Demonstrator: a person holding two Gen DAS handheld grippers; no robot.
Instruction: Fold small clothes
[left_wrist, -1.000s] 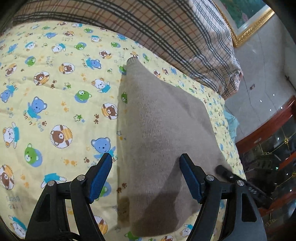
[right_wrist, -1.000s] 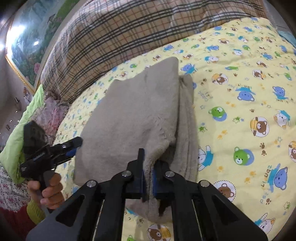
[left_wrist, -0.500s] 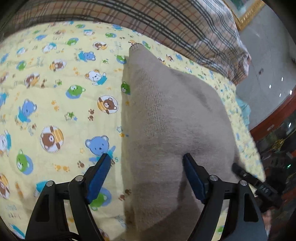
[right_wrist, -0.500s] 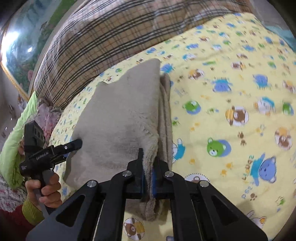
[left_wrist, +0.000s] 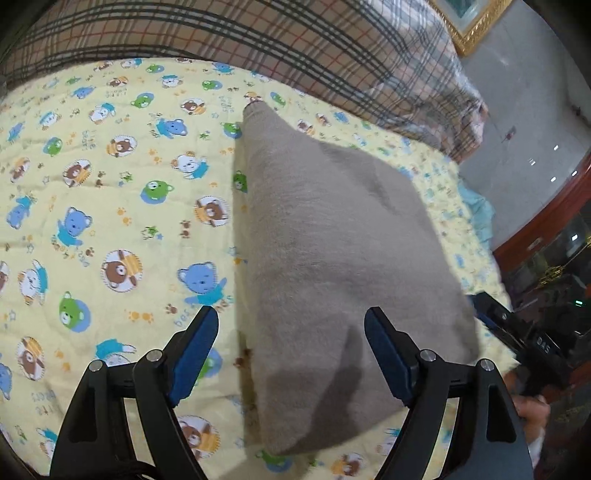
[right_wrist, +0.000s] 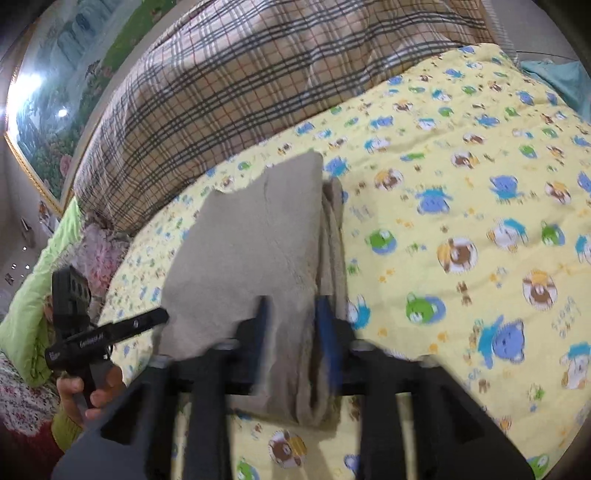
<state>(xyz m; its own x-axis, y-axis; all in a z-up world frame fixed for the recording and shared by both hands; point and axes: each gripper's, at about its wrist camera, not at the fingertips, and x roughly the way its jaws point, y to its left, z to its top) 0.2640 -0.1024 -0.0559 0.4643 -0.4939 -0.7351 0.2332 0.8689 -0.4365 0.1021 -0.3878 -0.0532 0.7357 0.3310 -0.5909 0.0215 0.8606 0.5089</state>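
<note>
A folded beige knit garment (left_wrist: 325, 236) lies on a yellow bear-print quilt (left_wrist: 110, 206). My left gripper (left_wrist: 291, 350) is open, its blue pads apart above the garment's near end, holding nothing. In the right wrist view the same garment (right_wrist: 255, 236) lies folded, with a thicker folded edge along its right side. My right gripper (right_wrist: 293, 325) is blurred, and its jaws now stand apart on either side of the garment's near edge. The left gripper also shows in the right wrist view (right_wrist: 110, 332), held in a hand at the left.
A plaid blanket (left_wrist: 295, 48) lies along the far side of the quilt. A green and floral pillow (right_wrist: 44, 280) sits at the left in the right wrist view. The bed edge, tiled floor and a wooden cabinet (left_wrist: 546, 229) are at the right in the left wrist view.
My right gripper's jaws were shut on the garment's near edge and have now opened. My left gripper stayed open and shifted slightly over the garment.
</note>
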